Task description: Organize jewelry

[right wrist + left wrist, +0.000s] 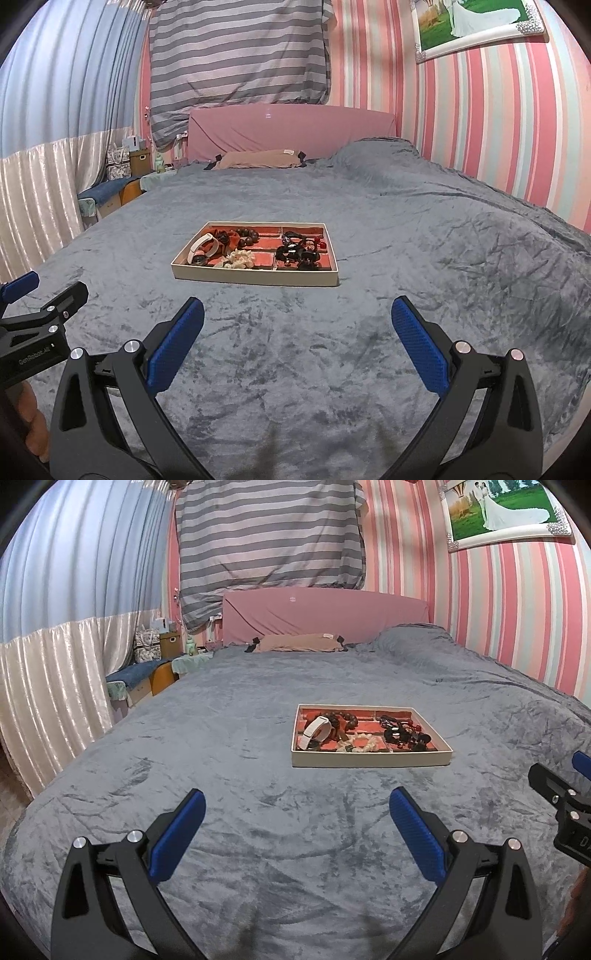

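Both grippers, left gripper [297, 808] and right gripper [297, 317], hover over the bed's [221, 738] near edge, jaws spread wide, holding nothing. One shallow tray [369, 760] lies mid-bed, holding one white band [314, 730], one brown bead bracelet [345, 718], one pale bracelet [360, 744] and a black tangle [402, 734].

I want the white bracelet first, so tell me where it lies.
The white bracelet lies at the left end of the tray on the bed, beside the brown beads, ahead of both open grippers.
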Tool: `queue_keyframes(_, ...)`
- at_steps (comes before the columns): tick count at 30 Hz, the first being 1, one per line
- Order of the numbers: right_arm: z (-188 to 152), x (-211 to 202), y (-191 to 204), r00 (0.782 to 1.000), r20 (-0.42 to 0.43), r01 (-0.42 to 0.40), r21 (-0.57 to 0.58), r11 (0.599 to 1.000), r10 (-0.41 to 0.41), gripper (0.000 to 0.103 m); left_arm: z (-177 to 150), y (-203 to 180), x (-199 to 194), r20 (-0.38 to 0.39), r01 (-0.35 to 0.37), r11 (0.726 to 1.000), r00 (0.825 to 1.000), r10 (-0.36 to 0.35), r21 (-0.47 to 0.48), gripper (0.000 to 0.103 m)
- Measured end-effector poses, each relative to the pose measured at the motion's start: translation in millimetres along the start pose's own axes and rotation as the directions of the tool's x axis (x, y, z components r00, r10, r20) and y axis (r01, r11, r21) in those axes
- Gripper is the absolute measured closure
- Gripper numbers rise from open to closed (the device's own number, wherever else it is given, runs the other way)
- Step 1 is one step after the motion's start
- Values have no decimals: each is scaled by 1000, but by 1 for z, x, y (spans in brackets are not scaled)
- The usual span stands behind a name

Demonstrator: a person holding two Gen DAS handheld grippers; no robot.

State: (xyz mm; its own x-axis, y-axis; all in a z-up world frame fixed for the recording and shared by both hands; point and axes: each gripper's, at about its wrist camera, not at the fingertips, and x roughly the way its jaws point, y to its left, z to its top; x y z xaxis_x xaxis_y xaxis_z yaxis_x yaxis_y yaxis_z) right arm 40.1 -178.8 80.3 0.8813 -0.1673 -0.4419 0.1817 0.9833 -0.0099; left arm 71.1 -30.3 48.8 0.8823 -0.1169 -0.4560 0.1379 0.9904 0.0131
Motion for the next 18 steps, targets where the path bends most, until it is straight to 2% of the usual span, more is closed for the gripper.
queue_keyframes(18, -1, -8, 3, 1000, 22, 14, -6, 1000, -14, 4, 1, 0, -6, 12, 17, 1000, 1000, -17, -1, 6)
